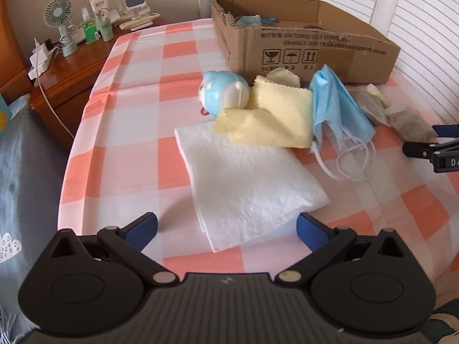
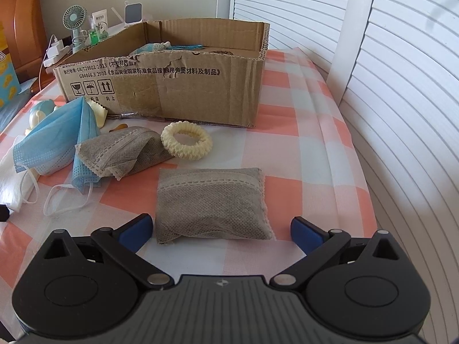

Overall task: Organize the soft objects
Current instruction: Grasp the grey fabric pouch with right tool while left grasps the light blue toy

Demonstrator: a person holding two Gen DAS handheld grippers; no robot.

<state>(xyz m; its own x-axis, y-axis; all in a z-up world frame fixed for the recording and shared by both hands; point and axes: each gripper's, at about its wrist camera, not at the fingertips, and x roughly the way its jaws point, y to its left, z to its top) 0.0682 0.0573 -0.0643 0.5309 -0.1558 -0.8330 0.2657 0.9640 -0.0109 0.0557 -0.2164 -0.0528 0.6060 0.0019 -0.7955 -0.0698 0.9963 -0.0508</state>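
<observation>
Pouch (image 2: 212, 203) dead ahead of right gripper (image 2: 221, 230), long axis crosswise | jaws spread, empty | left gripper (image 1: 226, 229) spread at napkin (image 1: 246, 183)

a bedroom at home

you're working on a bed spread with a pink-and-white checked sheet (image 1: 137, 109); beside it stands a wooden nightstand (image 1: 77, 66) crowded with a small desk fan (image 1: 58, 14), lotion bottles (image 1: 99, 25) and a charger (image 1: 40, 57), and white louvred doors (image 2: 401, 71) run along the far side.
</observation>
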